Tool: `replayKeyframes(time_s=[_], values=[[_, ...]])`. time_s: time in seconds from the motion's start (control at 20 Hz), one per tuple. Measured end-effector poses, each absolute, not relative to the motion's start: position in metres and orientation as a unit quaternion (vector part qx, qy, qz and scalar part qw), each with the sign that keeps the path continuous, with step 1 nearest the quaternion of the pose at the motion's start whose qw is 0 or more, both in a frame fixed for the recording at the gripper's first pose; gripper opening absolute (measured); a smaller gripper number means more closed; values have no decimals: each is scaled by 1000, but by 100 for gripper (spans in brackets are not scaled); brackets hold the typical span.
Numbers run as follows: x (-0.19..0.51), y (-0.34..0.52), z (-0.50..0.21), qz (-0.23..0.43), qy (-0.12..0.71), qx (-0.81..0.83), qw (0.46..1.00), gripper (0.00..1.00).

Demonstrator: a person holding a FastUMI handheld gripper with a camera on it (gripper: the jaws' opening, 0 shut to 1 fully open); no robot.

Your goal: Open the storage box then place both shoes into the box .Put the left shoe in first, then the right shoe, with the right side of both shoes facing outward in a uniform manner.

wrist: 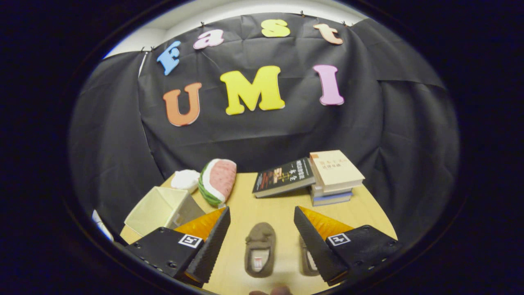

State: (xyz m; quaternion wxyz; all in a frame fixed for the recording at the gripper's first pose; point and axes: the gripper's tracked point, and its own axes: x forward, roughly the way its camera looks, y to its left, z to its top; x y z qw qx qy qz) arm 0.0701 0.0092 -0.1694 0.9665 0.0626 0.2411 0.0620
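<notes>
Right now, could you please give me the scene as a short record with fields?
gripper: gripper open, holding nothing
between fingers: shoe on the table, toe pointing away
second shoe: partly hidden behind the right finger
storage box: beyond the left finger; open or closed unclear
behind the box: watermelon plush, white plush
far right: stack of books, dark book leaning on it

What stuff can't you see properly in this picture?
- Second shoe: in the gripper view, mostly hidden behind one finger of the open gripper.
- Storage box: its near corner is hidden behind the other finger.
- First shoe: its insole label is too small to make out.
</notes>
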Motion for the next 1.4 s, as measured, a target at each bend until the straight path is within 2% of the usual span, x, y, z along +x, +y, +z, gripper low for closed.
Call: replayKeyframes(time_s=[0.4,0.45,0.6,0.7,1.0,1.05,1.15,1.4], values=[[60,11,-302,74,379,50,921,93],[61,14,-313,75,390,50,916,87],[66,18,-339,74,425,61,900,79],[69,19,-353,71,443,71,891,70],[67,24,-372,67,480,99,869,18],[66,21,-373,60,481,101,869,22],[66,24,-373,54,485,112,865,2],[63,26,-363,34,490,156,857,0]])
